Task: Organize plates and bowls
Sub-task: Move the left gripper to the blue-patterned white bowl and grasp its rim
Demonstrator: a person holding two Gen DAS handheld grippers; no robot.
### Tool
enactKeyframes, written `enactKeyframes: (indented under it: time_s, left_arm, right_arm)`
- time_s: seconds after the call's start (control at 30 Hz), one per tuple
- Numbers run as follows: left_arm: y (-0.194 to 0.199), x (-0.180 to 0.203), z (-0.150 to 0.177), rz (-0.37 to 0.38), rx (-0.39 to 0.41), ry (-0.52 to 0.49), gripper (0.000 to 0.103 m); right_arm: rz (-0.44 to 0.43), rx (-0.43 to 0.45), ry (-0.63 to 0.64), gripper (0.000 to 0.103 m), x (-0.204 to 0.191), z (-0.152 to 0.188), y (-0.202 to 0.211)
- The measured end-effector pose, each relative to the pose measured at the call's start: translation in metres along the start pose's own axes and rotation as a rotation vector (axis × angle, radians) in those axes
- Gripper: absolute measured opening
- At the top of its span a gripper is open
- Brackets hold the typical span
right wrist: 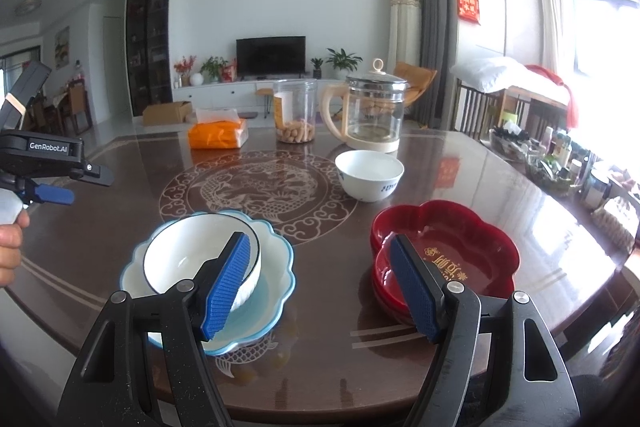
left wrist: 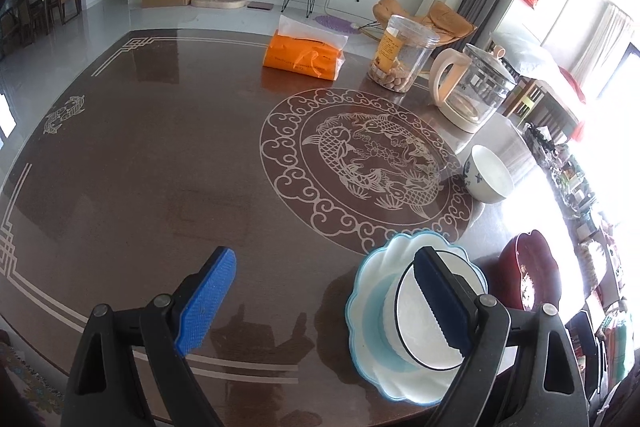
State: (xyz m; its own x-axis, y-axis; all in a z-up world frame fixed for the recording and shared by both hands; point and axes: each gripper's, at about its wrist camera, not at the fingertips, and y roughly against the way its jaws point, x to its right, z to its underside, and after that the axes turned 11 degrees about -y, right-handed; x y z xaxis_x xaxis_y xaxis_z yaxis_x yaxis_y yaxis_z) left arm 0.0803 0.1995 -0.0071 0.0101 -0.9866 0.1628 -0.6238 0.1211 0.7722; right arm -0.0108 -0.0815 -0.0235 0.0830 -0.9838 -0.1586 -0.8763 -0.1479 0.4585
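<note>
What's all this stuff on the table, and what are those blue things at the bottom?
Black-rimmed bowl: one, white, inside the scalloped plate.
Scalloped plate: one, white and pale blue, near edge.
Red dish: one, flower-shaped, beside the plate.
Small bowl: one, white with blue marks, mid-table.
Glass kettle: one, cream handle, far side.
Jar: one, clear, beside kettle.
Tissue pack: one, orange, far side.
Left claw: blue pads, open.
Right claw: blue pads, open.

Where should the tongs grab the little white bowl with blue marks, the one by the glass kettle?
Probably the rim of the small white bowl, from straight above: one finger inside, one outside. It stands upright, open and apart from the red dish. The near side looks safest, since the glass kettle stands close behind.
</note>
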Motion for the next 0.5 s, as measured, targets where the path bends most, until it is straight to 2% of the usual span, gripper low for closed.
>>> enactKeyframes:
  time_s: [0.1, 0.23, 0.33, 0.5]
  left_arm:
    - [-0.008, 0.016, -0.021, 0.048, -0.039, -0.058, 0.09]
    - [-0.034, 0.048, -0.062, 0.151, -0.141, -0.148, 0.09]
    - [-0.061, 0.074, -0.095, 0.185, -0.184, -0.179, 0.09]
    - [-0.126, 0.121, -0.139, 0.186, -0.269, -0.194, 0.09]
  right_arm:
    - [0.004, -0.022, 0.028, 0.076, 0.008, -0.017, -0.002]
    - [0.003, -0.121, 0.018, 0.076, 0.036, -0.06, -0.026]
    - [0.018, -0.25, -0.077, 0.076, 0.072, -0.103, -0.061]
    - [0.056, -0.468, -0.305, 0.076, 0.136, -0.154, -0.137]
